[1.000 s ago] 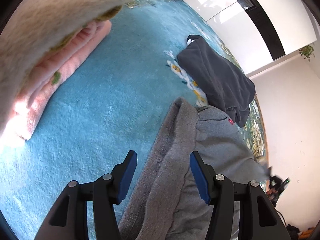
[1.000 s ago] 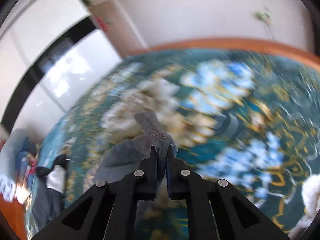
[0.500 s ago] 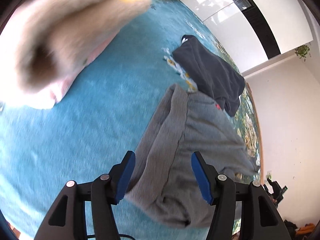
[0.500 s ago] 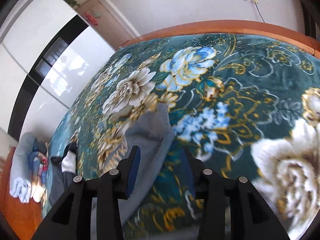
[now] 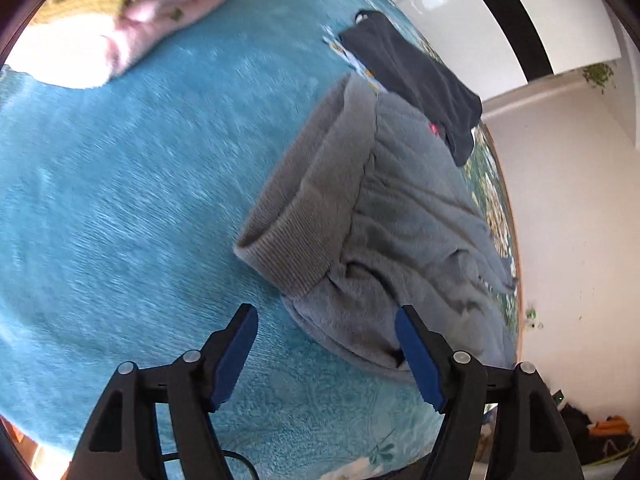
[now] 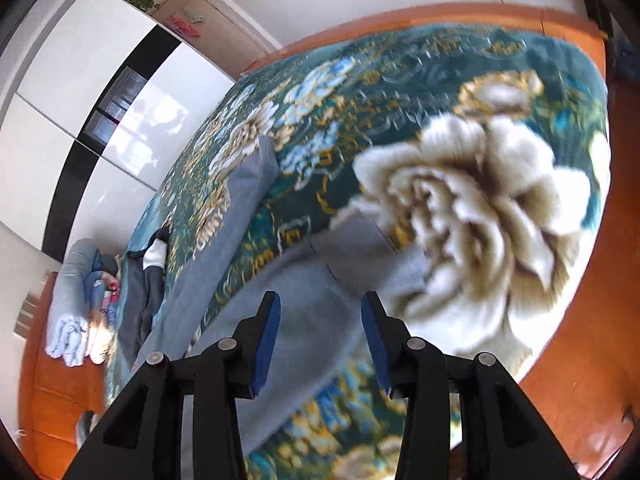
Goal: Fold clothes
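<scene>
Both tongs spread, empty — left gripper (image 5: pixel 326 330) and right gripper (image 6: pixel 320 320) angled down, seemingly just above the grey garment (image 5: pixel 400 208).

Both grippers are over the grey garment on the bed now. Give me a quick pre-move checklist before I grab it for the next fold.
1. Left gripper open and empty: ok, jaws wide apart, nothing between them.
2. Right gripper open and empty: ok, jaws apart, grey cloth lies beyond them, not pinched.
3. Grey garment lying on the blanket: ok, though wrinkled, with its ribbed band bulging open.
4. Grab point ahead of the left gripper: ok, the garment's near edge sits just past the fingertips.
5. Dark garment clear of the grey one: cannot tell, their edges meet or overlap.
6. Picture sharp enough to aim: not ok, both views show motion blur.
</scene>
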{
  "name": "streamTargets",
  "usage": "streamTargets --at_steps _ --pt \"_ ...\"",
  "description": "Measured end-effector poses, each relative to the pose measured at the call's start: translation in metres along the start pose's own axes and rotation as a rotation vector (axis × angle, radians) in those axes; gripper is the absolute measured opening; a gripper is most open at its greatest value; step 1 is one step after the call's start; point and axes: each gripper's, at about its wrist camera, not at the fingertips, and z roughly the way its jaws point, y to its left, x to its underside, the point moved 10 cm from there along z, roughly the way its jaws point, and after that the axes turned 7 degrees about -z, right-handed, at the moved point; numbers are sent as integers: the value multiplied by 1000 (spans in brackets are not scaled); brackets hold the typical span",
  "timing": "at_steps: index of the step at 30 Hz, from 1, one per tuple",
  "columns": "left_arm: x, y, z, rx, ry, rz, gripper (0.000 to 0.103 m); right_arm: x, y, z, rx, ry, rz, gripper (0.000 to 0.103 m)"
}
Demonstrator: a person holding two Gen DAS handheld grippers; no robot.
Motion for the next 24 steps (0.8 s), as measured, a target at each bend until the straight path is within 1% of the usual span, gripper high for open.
streamTargets --at_steps 1,5,7,8,9,10,11,12,13,14,15,16,17,18,19,20,21,23,24 --pt "0 0 5 1 -3 -3 75 8 -2 3 -16 20 13 43" --pt "-2 -8 9 2 -62 29 74 39 -11 18 -78 96 64 43" --pt "-3 -9 9 0 -74 29 73 44 -10 32 -116 101 103 43" --pt "-3 -9 9 2 -80 24 71 44 -9 39 -134 94 131 43" --pt "-4 -8 9 9 -82 13 67 43 -8 45 -148 86 158 43" --pt "-4 -7 8 16 -84 0 54 42 -7 50 -161 78 186 43" --pt "-4 -8 8 28 -81 -11 43 41 -6 55 -175 67 211 43" --pt "-4 -10 7 40 -79 -21 38 39 -4 58 -189 52 231 43" --pt "-4 -11 7 52 -76 -31 24 37 -2 60 -202 43 247 43" --pt "-4 -12 7 64 -73 -41 17 35 0 62 -213 40 263 43" --pt "-4 -14 6 76 -70 -51 15 34 2 64 -217 41 275 41" --pt "-5 -15 6 88 -67 -61 13 33 4 67 -221 43 287 29" --pt "-5 -16 5 100 -64 -71 12 31 6 67 -220 43 292 20" --pt "-5 -18 5 113 -61 -81 11 28 9 66 -213 40 287 6" --pt "-6 -25 -4 157 -65 -87 11 25 12 65 -206 37 282 5" --pt "-9 -38 -19 224 -77 -85 10 19 17 61 -210 22 269 4" --pt "-12 -51 -35 293 -90 -83 10 9 28 49 -240 -17 243 4" --pt "-19 -71 -60 365 -123 -51 10 -14 56 18 -322 -113 180 4" --pt "-22 -78 -66 374 -137 -39 10 -25 69 3 -348 -156 148 4"
